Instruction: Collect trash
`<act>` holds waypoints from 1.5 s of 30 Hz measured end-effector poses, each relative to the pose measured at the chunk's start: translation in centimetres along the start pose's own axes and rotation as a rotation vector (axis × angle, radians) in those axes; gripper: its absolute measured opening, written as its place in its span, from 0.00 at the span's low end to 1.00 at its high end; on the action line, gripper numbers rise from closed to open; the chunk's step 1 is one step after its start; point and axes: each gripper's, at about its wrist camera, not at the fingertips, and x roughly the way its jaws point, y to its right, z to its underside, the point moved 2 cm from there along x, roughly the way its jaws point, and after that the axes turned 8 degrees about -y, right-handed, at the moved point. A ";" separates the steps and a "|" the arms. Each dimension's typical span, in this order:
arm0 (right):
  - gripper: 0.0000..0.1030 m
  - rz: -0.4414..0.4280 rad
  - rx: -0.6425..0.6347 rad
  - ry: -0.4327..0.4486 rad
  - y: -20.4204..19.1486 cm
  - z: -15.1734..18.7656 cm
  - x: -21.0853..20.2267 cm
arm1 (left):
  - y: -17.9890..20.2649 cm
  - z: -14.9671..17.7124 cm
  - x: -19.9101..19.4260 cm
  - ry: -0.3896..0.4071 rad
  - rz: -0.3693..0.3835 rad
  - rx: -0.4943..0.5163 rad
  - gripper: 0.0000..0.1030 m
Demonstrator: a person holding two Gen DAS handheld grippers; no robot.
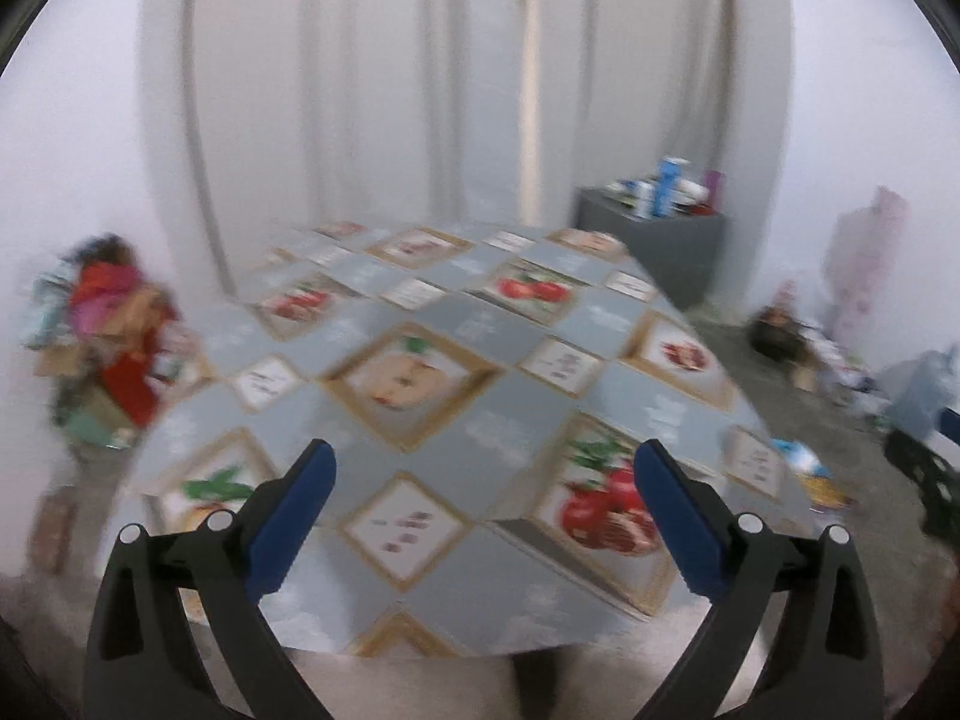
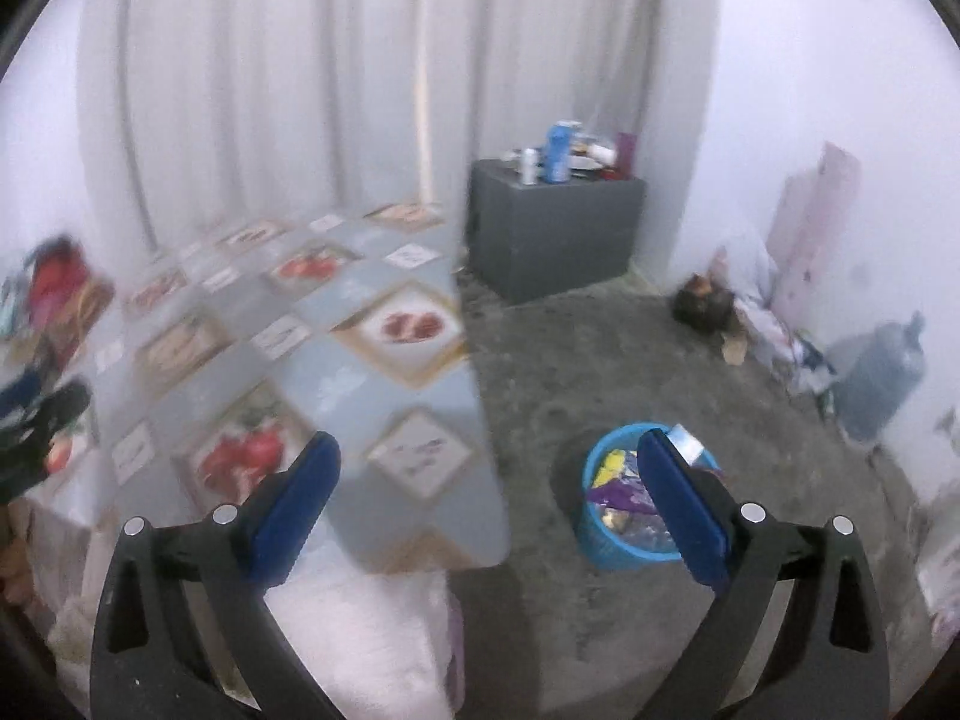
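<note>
Table (image 2: 384, 420) edge beside basket (image 2: 600, 546) (wrappers inside).

A round blue basket (image 2: 624, 540) stands upright on the grey floor (image 2: 600, 360), just off the right-hand edge of the tabletop (image 2: 384, 396) and apart from it. Its mouth is open and it is filled close to the rim with crumpled wrappers (image 2: 624, 486): yellow at the far left side, purple across the middle, pale and shiny ones toward the near side. A silvery-blue piece (image 2: 690, 444) sticks up above the far rim. Motion blur hides any finer detail of the wrappers, so single items cannot be told apart.
</note>
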 end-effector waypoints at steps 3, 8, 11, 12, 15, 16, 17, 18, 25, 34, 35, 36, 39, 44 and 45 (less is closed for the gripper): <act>0.92 0.055 -0.029 -0.019 -1.4 0.5 0.2 | -0.3 0.3 0.0 -0.022 -0.059 -0.004 0.95; 0.92 0.120 0.011 -0.048 -1.5 1.4 0.3 | -0.4 1.6 1.8 -0.169 -0.110 -0.011 0.95; 0.92 0.116 0.022 -0.095 -1.3 2.4 0.8 | -0.2 2.1 2.2 -0.196 -0.118 -0.018 0.95; 0.92 0.120 0.019 -0.105 -1.2 2.7 0.7 | -0.2 2.1 2.3 -0.202 -0.118 -0.022 0.95; 0.92 0.137 0.012 -0.130 -1.1 3.4 1.3 | 0.2 2.1 2.5 -0.218 -0.117 -0.024 0.95; 0.92 0.140 0.016 -0.142 -1.0 3.5 1.5 | 0.3 2.1 2.6 -0.222 -0.117 -0.022 0.95; 0.92 0.143 0.021 -0.148 -0.9 3.6 1.7 | 0.5 2.1 2.7 -0.229 -0.118 -0.017 0.95; 0.92 0.143 0.028 -0.156 -0.8 3.7 1.9 | 0.7 2.1 2.8 -0.236 -0.120 -0.010 0.95; 0.92 0.152 0.048 -0.173 -0.1 4.0 1.9 | 1.6 2.2 3.0 -0.249 -0.123 0.025 0.95; 0.92 0.158 0.071 -0.180 -0.1 4.3 1.7 | 1.8 2.2 3.0 -0.252 -0.126 0.038 0.95; 0.92 0.157 0.071 -0.182 -0.1 4.3 1.7 | 1.8 2.2 3.0 -0.252 -0.124 0.038 0.95; 0.92 0.156 0.071 -0.182 -0.1 4.3 1.7 | 1.8 2.2 3.1 -0.253 -0.123 0.038 0.95; 0.92 0.160 0.069 -0.182 -0.1 4.3 1.7 | 1.8 2.2 3.1 -0.251 -0.124 0.036 0.95; 0.92 0.158 0.070 -0.179 0.0 4.4 1.7 | 1.7 2.2 3.1 -0.254 -0.123 0.037 0.95; 0.92 0.158 0.070 -0.177 0.0 4.4 1.7 | 1.7 2.2 3.1 -0.254 -0.122 0.037 0.95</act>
